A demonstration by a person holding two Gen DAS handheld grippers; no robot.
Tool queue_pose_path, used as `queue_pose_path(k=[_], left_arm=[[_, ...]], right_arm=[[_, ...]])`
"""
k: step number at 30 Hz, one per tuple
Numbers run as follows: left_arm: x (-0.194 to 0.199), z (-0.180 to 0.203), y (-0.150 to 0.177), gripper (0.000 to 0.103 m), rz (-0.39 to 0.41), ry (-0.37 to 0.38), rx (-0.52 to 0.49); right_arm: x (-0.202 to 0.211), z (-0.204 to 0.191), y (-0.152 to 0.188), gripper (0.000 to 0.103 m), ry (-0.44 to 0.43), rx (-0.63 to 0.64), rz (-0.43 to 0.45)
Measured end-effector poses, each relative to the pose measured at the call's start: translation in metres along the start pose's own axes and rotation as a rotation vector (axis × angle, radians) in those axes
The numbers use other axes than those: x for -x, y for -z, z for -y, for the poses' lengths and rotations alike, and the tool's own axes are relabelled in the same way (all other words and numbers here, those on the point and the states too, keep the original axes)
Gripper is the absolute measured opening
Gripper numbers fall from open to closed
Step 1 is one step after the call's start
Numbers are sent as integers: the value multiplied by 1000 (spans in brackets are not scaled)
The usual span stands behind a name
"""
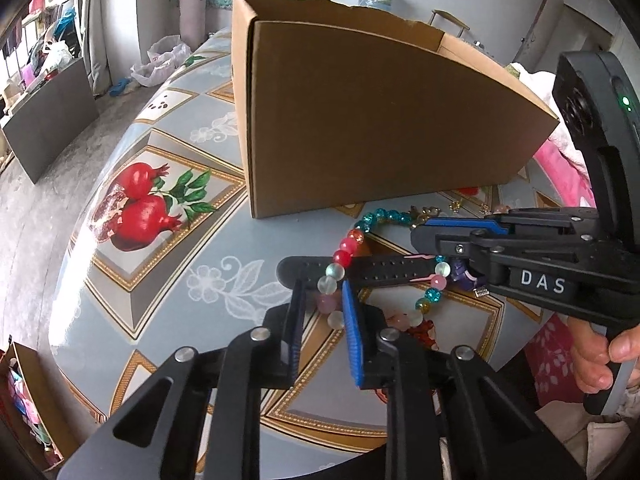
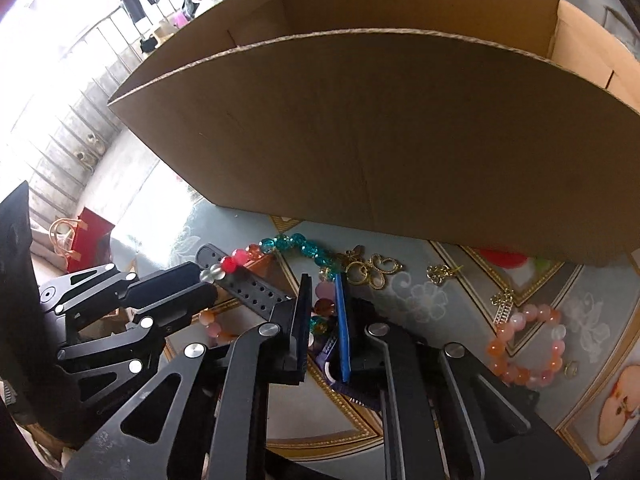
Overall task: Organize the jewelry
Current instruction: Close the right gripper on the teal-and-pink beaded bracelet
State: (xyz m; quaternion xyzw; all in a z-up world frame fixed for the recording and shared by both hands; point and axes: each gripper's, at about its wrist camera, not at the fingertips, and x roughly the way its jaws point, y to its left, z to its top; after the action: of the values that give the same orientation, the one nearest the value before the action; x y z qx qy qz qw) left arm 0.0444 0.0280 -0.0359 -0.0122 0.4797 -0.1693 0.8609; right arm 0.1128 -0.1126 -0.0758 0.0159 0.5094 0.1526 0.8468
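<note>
A bracelet of teal, red, pink and white beads (image 1: 346, 250) lies in a loop on the patterned tablecloth in front of a cardboard box (image 1: 380, 120). My left gripper (image 1: 322, 312) is shut on its pink and white beads, right where a black watch strap (image 1: 384, 276) crosses it. My right gripper (image 2: 323, 312) is shut on the same bracelet (image 2: 296, 246) at its pink, brown and teal beads, close to the gold charms (image 2: 376, 268). In the left wrist view the right gripper (image 1: 418, 232) comes in from the right. The left gripper (image 2: 206, 280) shows at the left of the right wrist view.
The box (image 2: 360, 140) stands open-topped just behind the jewelry. A pink-orange bead bracelet (image 2: 524, 344), a gold chain piece (image 2: 440, 272) and a rhinestone piece (image 2: 502, 304) lie to the right. A purple item (image 2: 328, 350) sits under the right gripper. A hand (image 1: 600, 356) grips the right handle.
</note>
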Motion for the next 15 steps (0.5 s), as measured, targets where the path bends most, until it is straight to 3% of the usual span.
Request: queue_pose_path(k=[7, 15], left_arm=[[0, -1, 0, 13, 13, 3, 1], [18, 1, -1, 9, 73, -2, -11]], right_arm=[[-9, -11, -8, 12, 29, 22, -9], [10, -18, 8, 8, 18, 1, 62]])
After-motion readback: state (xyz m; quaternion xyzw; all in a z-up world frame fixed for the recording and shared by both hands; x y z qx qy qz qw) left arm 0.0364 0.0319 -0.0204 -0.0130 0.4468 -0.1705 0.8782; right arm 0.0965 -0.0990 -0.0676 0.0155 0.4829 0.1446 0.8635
